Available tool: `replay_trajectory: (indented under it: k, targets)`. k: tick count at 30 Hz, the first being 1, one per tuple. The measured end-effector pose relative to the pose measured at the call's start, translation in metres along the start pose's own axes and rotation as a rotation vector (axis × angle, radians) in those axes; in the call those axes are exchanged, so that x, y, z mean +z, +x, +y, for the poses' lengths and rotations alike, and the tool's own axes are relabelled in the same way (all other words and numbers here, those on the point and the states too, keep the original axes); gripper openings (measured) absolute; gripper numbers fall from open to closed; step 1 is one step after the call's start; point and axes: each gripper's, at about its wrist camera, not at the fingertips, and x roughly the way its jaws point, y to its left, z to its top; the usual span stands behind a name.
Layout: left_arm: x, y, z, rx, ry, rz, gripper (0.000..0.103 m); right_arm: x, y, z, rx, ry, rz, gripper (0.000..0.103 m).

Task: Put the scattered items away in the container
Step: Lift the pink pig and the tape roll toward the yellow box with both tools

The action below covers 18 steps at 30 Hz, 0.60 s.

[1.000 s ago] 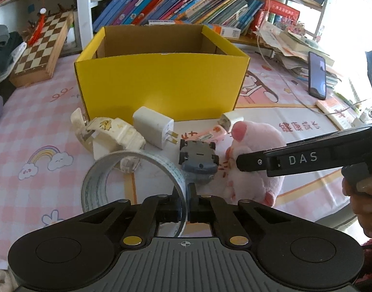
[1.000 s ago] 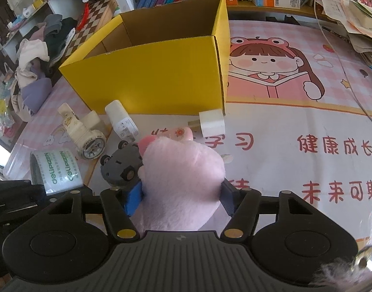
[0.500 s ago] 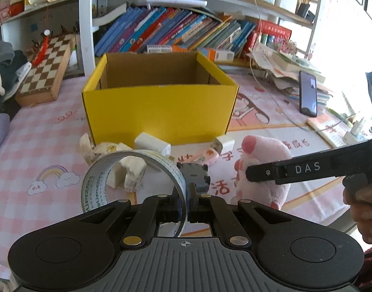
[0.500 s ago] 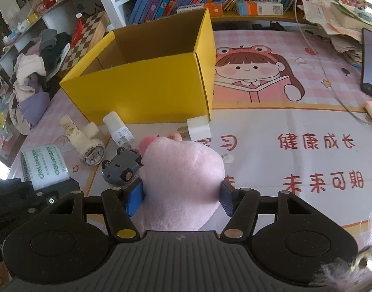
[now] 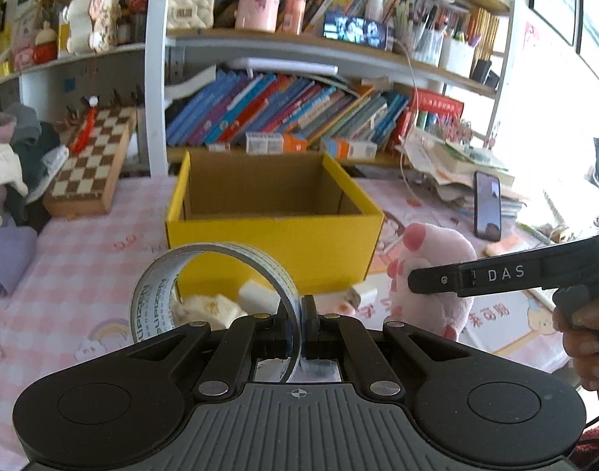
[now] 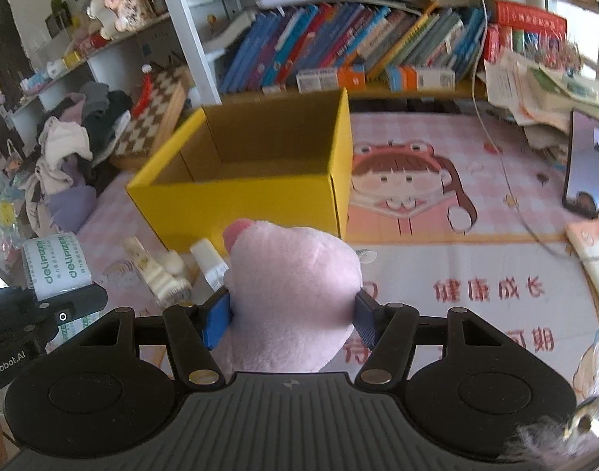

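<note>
An open yellow cardboard box stands on the pink mat, empty inside as far as I see. My left gripper is shut on the rim of a clear tape roll, held above the mat in front of the box; the roll also shows in the right wrist view. My right gripper is shut on a pink plush paw, lifted to the right of the tape. A cream toy, a white charger and a second charger lie before the box.
A chessboard lies at the back left beside a pile of clothes. A phone and stacked papers lie at the right. A bookshelf runs behind the box.
Both grippers have risen from the mat with the tape roll and the plush paw in them. The box interior now shows from higher up. The grey toy car is out of sight.
</note>
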Motion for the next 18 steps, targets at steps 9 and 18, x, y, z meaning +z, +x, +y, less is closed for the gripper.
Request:
replay_trajectory:
  k: [9, 18]
  targets:
    - [0.029, -0.013, 0.008, 0.0, 0.044, -0.08, 0.003, 0.033, -0.016, 0.012, 0.022, -0.041, -0.081, 0.061]
    - [0.063, -0.003, 0.008, 0.019, 0.078, -0.144, 0.003, 0.069, -0.012, 0.013, 0.049, -0.083, -0.131, 0.061]
